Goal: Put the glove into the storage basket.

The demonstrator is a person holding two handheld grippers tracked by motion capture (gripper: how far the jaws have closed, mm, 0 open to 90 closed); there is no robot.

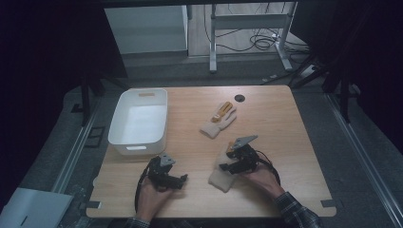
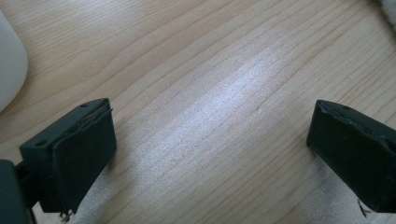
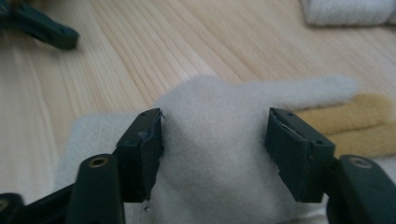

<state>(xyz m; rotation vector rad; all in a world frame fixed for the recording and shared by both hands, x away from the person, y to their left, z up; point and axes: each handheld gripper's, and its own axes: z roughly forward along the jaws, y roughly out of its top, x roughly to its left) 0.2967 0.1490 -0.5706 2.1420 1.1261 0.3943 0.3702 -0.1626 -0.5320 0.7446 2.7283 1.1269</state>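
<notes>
Cream knitted work glove with mustard-yellow fingers [image 3: 219, 154]: lies bunched on the pale wooden table [image 1: 285, 142], near edge, between the spread jaws of the right gripper [image 3: 215, 149], pads not pressing. Risk: closing on a loose fold only, fabric slipping free. Left gripper [image 2: 210, 154]: spread, empty, near white plastic tub [image 1: 138, 121].

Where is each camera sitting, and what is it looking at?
High view: above the table, looking down; forearms, left gripper, right gripper.
Left gripper view: on the left gripper, facing bare wood; open jaws.
Right gripper view: on the right gripper, facing the near glove between its jaws.
Shared: high and right gripper views show that glove.
</notes>
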